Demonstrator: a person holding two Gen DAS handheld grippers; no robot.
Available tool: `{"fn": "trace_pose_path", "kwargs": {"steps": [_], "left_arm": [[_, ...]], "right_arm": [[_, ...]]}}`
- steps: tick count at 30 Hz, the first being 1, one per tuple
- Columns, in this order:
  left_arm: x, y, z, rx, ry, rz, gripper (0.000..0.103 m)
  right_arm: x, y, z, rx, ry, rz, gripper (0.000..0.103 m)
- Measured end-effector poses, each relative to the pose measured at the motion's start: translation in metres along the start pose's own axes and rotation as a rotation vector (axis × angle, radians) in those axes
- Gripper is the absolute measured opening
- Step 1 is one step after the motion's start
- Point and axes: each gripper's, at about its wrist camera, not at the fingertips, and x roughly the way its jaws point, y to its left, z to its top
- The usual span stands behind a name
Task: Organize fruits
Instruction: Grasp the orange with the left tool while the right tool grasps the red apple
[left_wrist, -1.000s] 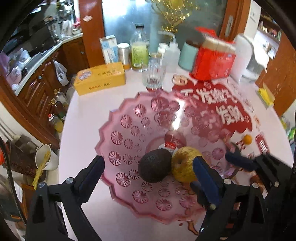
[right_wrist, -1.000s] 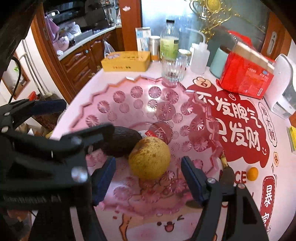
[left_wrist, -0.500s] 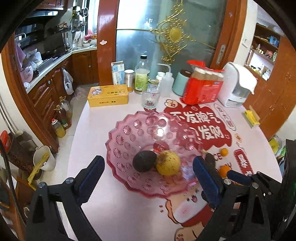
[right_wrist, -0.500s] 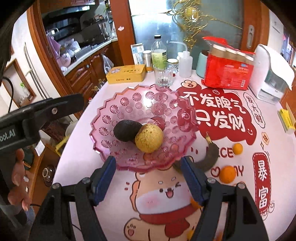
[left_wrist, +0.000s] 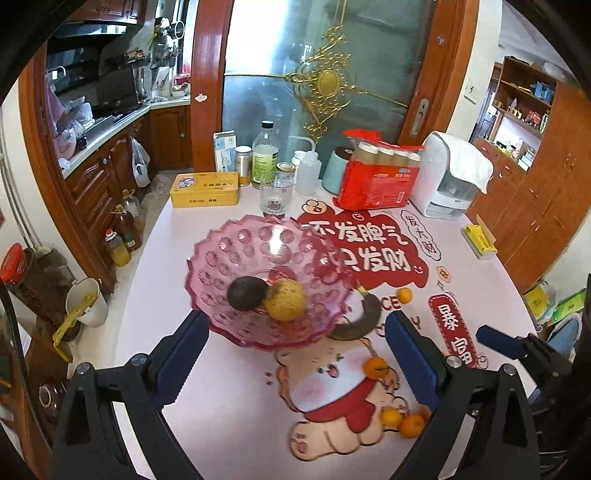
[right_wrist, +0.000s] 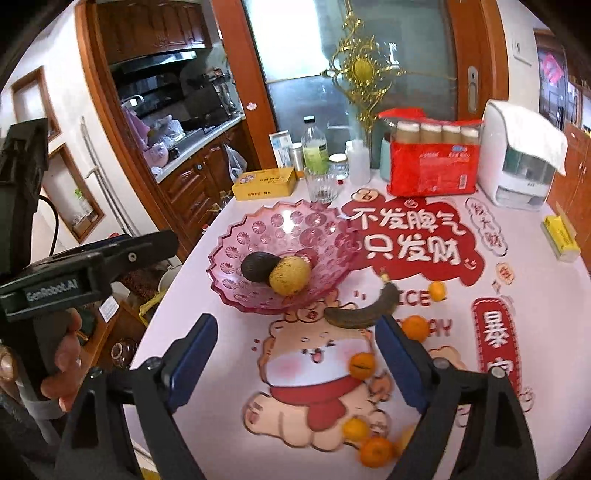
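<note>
A pink glass bowl (left_wrist: 236, 258) (right_wrist: 295, 229) stands on the table with a dark avocado (left_wrist: 245, 293) (right_wrist: 256, 266) and a yellow speckled fruit (left_wrist: 286, 299) (right_wrist: 290, 275) touching inside it. A blackened banana (left_wrist: 364, 317) (right_wrist: 364, 308) lies by the bowl's right rim. Several small oranges (left_wrist: 376, 367) (right_wrist: 362, 365) are scattered on the printed mat. My left gripper (left_wrist: 295, 350) hangs open above the table in front of the bowl, holding nothing. My right gripper (right_wrist: 297, 354) is to its right with its jaws opening and nothing between them.
Along the back stand a yellow tin (left_wrist: 205, 190), a drinking glass (left_wrist: 273, 195), bottles, a red pack of bottles (left_wrist: 380, 177) and a white appliance (left_wrist: 450, 177). A yellow box (left_wrist: 480, 240) sits near the right edge. A hand (right_wrist: 62, 354) holds the left gripper's handle.
Both grippers have drawn back and up from the bowl. The right gripper's fingers stood around the yellow fruit; it stays in the bowl and the jaws are wider.
</note>
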Motion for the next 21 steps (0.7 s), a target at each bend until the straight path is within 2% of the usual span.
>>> {"fn": "trace_pose_path", "kwargs": {"steps": [6, 13, 16, 21], "left_arm": [[-0.002, -0.057, -0.027, -0.055, 0.014, 0.029, 0.096], [0.009, -0.123, -0.050, -0.079, 0.004, 0.070, 0.096], [0.021, -0.144, -0.061, -0.073, 0.031, 0.084, 0.096], [0.044, -0.163, -0.082, -0.067, 0.080, 0.109, 0.096]], "right_arm": [[-0.043, -0.044, -0.013, -0.100, -0.047, -0.005, 0.088], [-0.075, -0.108, -0.030, -0.131, -0.102, -0.015, 0.088], [-0.072, -0.135, -0.037, -0.132, -0.069, -0.011, 0.088], [-0.047, -0.187, -0.051, -0.059, 0.026, -0.015, 0.088]]}}
